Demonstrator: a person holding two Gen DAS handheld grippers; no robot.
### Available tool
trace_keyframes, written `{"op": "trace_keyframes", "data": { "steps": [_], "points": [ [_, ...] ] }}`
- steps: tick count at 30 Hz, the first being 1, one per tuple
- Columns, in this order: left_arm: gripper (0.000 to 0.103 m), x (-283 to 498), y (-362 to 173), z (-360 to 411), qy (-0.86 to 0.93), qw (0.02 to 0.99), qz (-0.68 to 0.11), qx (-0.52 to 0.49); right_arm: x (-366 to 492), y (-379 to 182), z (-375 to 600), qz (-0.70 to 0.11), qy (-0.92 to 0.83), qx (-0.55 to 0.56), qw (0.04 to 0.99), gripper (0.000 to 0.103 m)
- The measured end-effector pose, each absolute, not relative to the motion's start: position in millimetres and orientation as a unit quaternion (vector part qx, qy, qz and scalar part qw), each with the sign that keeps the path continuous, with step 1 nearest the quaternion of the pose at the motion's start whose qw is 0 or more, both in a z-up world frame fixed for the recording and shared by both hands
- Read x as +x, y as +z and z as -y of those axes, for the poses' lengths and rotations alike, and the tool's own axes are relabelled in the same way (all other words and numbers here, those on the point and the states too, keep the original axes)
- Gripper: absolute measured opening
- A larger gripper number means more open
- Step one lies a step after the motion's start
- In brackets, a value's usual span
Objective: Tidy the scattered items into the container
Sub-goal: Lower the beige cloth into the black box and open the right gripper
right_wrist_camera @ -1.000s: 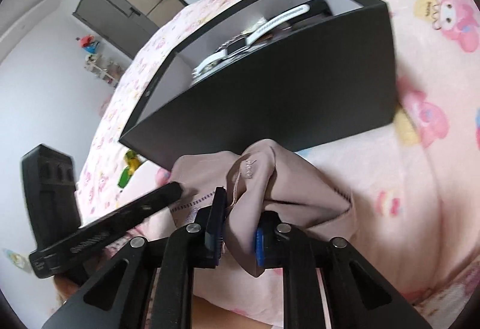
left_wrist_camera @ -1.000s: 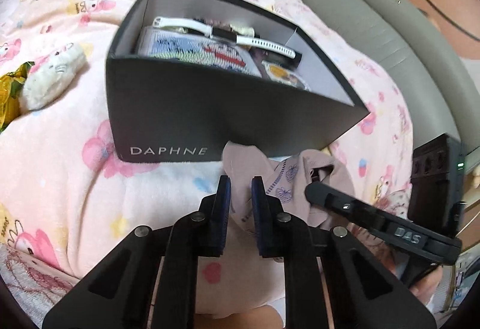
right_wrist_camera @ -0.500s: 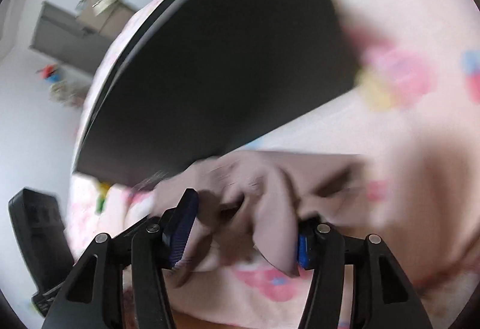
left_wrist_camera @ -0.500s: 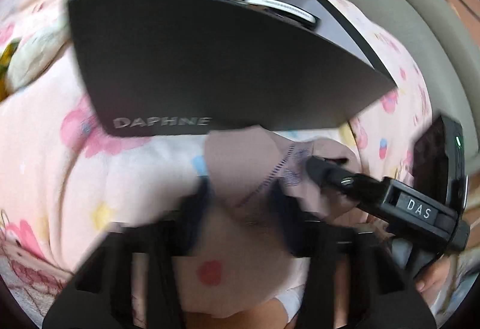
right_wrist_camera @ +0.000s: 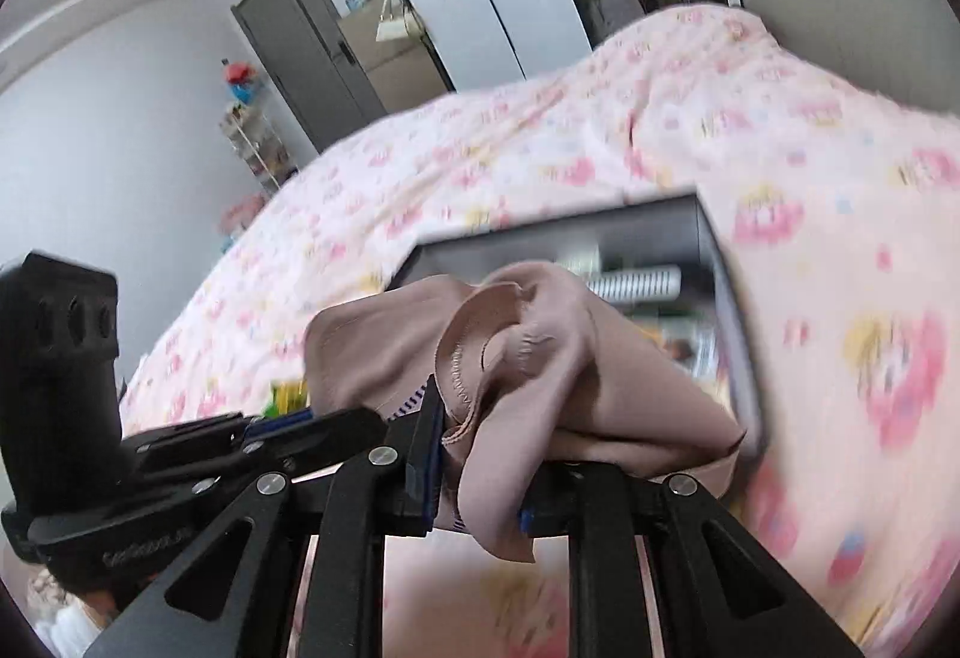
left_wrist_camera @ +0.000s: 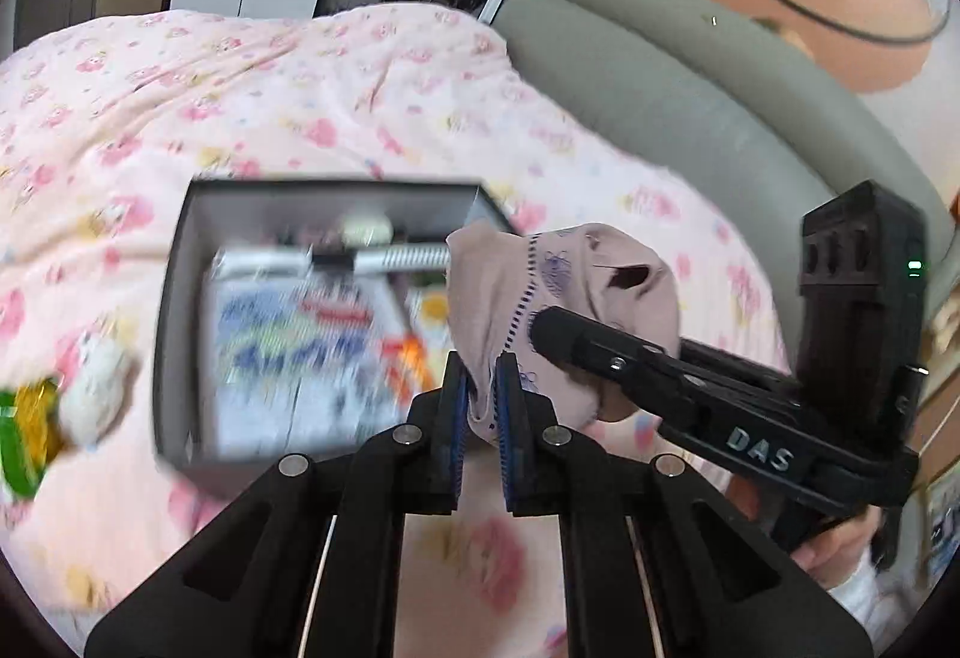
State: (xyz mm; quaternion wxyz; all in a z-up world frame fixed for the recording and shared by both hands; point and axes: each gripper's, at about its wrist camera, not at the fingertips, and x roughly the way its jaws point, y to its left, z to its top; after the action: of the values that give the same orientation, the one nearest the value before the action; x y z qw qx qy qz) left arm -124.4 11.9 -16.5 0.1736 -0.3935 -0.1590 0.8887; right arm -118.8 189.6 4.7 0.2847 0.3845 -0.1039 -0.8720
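Left gripper clamped on a fold of the pink cloth; blue pads nearly together with fabric pinched between them; right gripper also closed on the same cloth, fabric bunched over its fingers and draped down past the pads.

Cloth held up off the blanket by both tools, hanging at the near right corner of the black box; upper edge of cloth overlapping the box's right rim in the left wrist view; in the right wrist view covering the box's near left part.

Box open on top, resting on the pink patterned blanket; inside, blurred: a white strap-like item along the far side, a printed flat item beneath; details not readable.

Left of the box on the blanket: small white plush toy, just beside it a green and yellow wrapper.

Grey padded headboard beyond the blanket at right.
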Motion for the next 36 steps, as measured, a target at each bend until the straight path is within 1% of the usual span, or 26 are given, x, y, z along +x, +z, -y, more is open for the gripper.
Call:
{"op": "trace_keyframes", "data": {
  "steps": [2,3,7,8,9,10,11,12,13,14,17,20,25,26,27,28,30,31,34,36],
  "points": [
    [0.008,-153,-26,-9,0.878,0.174,0.189,-0.405,-146,1,-199,0.128,-0.861,0.402,0.284,0.017],
    [0.008,-169,-37,-11,0.869,0.175,0.199,-0.418,-161,-11,-205,0.142,-0.853,0.418,0.277,0.017],
    [0.009,-211,-84,-31,0.833,0.152,0.182,-0.5,-167,-50,-228,0.177,-0.841,0.46,0.225,0.018],
    [0.014,-214,-90,-35,0.829,0.147,0.171,-0.512,-167,-52,-228,0.178,-0.841,0.464,0.215,0.02],
    [0.025,-214,-91,-36,0.828,0.149,0.171,-0.513,-169,-50,-230,0.172,-0.844,0.465,0.203,0.026],
    [0.031,-209,-91,-35,0.829,0.152,0.184,-0.505,-167,-46,-234,0.167,-0.85,0.459,0.197,0.03],
    [0.036,-208,-89,-32,0.831,0.154,0.202,-0.496,-169,-43,-240,0.165,-0.856,0.45,0.194,0.041],
    [0.036,-207,-85,-28,0.833,0.151,0.217,-0.487,-168,-37,-243,0.179,-0.861,0.435,0.195,0.057],
    [0.036,-205,-82,-26,0.837,0.145,0.223,-0.479,-167,-34,-248,0.196,-0.859,0.429,0.2,0.062],
    [0.036,-204,-78,-26,0.841,0.14,0.222,-0.473,-167,-33,-254,0.221,-0.852,0.427,0.205,0.062],
    [0.036,-208,-74,-37,0.841,0.158,0.201,-0.478,-173,-31,-264,0.251,-0.846,0.425,0.2,0.062],
    [0.036,-205,-76,-56,0.831,0.195,0.189,-0.486,-171,-26,-267,0.24,-0.859,0.408,0.195,0.062],
    [0.036,-216,-88,-83,0.824,0.205,0.17,-0.5,-170,-20,-269,0.234,-0.872,0.385,0.19,0.062],
    [0.038,-221,-91,-87,0.818,0.203,0.17,-0.51,-171,-21,-269,0.234,-0.873,0.383,0.19,0.062],
    [0.041,-225,-95,-90,0.814,0.195,0.164,-0.522,-172,-21,-273,0.234,-0.875,0.381,0.187,0.062],
    [0.042,-230,-101,-93,0.809,0.171,0.148,-0.543,-172,-21,-276,0.235,-0.877,0.38,0.181,0.062],
    [0.042,-236,-110,-96,0.799,0.114,0.109,-0.58,-175,-23,-282,0.229,-0.88,0.385,0.156,0.062],
    [0.042,-236,-110,-93,0.8,0.102,0.107,-0.582,-178,-27,-284,0.22,-0.882,0.393,0.136,0.062],
    [0.042,-230,-98,-81,0.809,0.122,0.16,-0.552,-185,-40,-288,0.199,-0.88,0.423,0.089,0.062],
    [0.042,-226,-86,-79,0.823,0.146,0.187,-0.516,-187,-45,-287,0.205,-0.876,0.429,0.085,0.062]
  ]
}}
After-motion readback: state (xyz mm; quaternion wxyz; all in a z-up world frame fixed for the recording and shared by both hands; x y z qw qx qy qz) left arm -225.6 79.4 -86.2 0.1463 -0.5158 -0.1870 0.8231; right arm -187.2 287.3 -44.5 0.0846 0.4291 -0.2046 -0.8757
